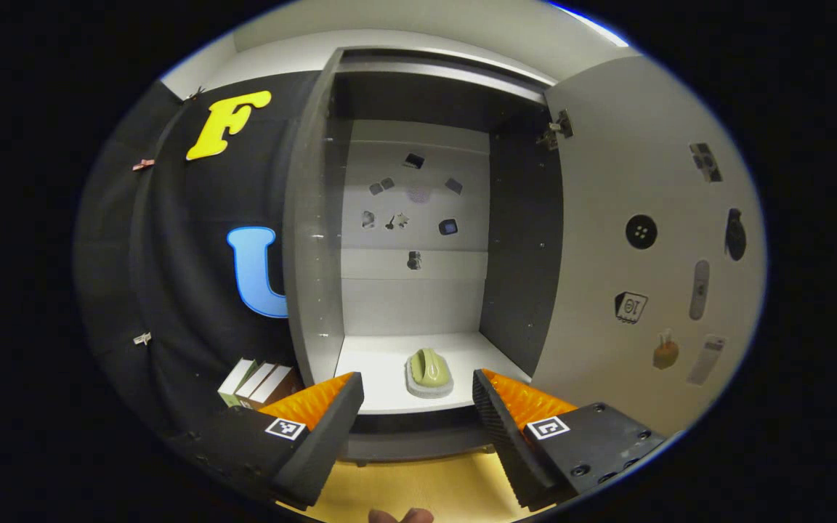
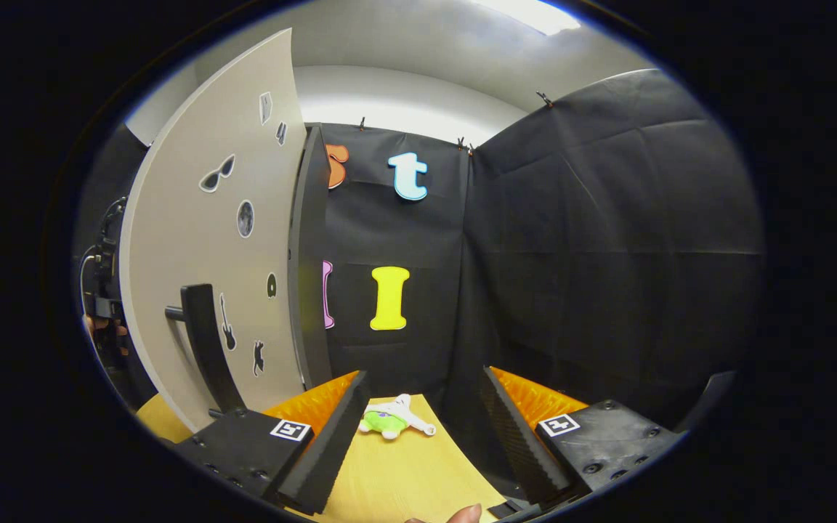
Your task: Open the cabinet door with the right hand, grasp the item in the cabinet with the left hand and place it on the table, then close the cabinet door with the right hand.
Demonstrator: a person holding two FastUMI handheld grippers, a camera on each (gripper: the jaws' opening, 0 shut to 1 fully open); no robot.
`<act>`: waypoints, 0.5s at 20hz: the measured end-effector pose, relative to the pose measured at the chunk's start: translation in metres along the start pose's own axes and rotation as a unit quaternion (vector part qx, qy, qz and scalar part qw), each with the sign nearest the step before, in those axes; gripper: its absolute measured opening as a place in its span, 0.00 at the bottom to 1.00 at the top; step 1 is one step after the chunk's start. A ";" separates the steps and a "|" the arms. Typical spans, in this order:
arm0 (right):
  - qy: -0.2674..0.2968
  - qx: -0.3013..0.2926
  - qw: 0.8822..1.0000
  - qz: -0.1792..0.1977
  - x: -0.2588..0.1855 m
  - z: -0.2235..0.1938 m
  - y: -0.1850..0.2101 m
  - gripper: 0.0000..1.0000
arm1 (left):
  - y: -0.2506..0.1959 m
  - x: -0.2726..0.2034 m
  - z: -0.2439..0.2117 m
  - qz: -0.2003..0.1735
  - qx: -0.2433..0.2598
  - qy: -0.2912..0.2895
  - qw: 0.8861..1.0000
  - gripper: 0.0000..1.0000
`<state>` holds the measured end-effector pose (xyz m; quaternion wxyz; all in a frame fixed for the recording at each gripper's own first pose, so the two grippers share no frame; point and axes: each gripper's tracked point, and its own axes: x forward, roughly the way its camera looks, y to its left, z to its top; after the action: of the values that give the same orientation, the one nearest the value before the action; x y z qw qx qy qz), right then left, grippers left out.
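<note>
Since the pale grey cabinet door [image 1: 629, 240] with small stickers on its inner face already stands swung wide, I judge my first step done. Everything else I place by the tall dark-sided cabinet [image 1: 309, 240].

To the cabinet's left, three flat boxes [image 1: 257, 380] lean by the booth wall. Inside it, on the white bottom shelf [image 1: 378, 363] and near the front edge, lies the item I am after: an olive-green rounded brush-like thing on a pale base [image 1: 429, 372]. My left tongs [image 1: 417, 396] point straight at it with the jaws spread wide and nothing between them; they hang in front of the cabinet's open mouth, short of the shelf and apart from the item. The yellow wooden worktop [image 1: 404, 487] runs below them.

To the cabinet's right, seen from my right tongs' side, the door's outer face shows its black bar handle [image 2: 204, 341]. My right tongs [image 2: 426, 403] gape empty, clear of that handle and aimed past the door's edge, where a small green and white plush toy [image 2: 393, 420] lies on the worktop.

So, by my reckoning, what is left: reaching in, closing the left tongs on the green item, setting it on the worktop, then shutting the door with the right.
</note>
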<state>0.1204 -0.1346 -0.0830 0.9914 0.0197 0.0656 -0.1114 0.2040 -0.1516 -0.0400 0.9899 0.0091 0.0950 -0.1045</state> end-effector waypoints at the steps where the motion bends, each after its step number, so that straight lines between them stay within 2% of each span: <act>1: 0.002 -0.002 1.000 0.000 0.003 -0.002 -0.001 0.98 | 0.000 0.011 0.000 -0.001 0.007 0.004 1.000 0.95; 7: 0.000 -0.018 1.000 0.000 0.018 -0.003 -0.007 0.98 | -0.003 0.086 -0.012 -0.007 0.017 0.032 0.999 0.95; 10: 0.002 -0.027 1.000 -0.002 0.025 -0.007 -0.014 0.98 | -0.009 0.123 -0.022 -0.023 0.007 0.056 0.998 0.94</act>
<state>0.1401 -0.1537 -0.0933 0.9912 -0.0068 0.0709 -0.1115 0.3165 -0.1844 -0.0852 0.9802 0.0199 0.1499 -0.1276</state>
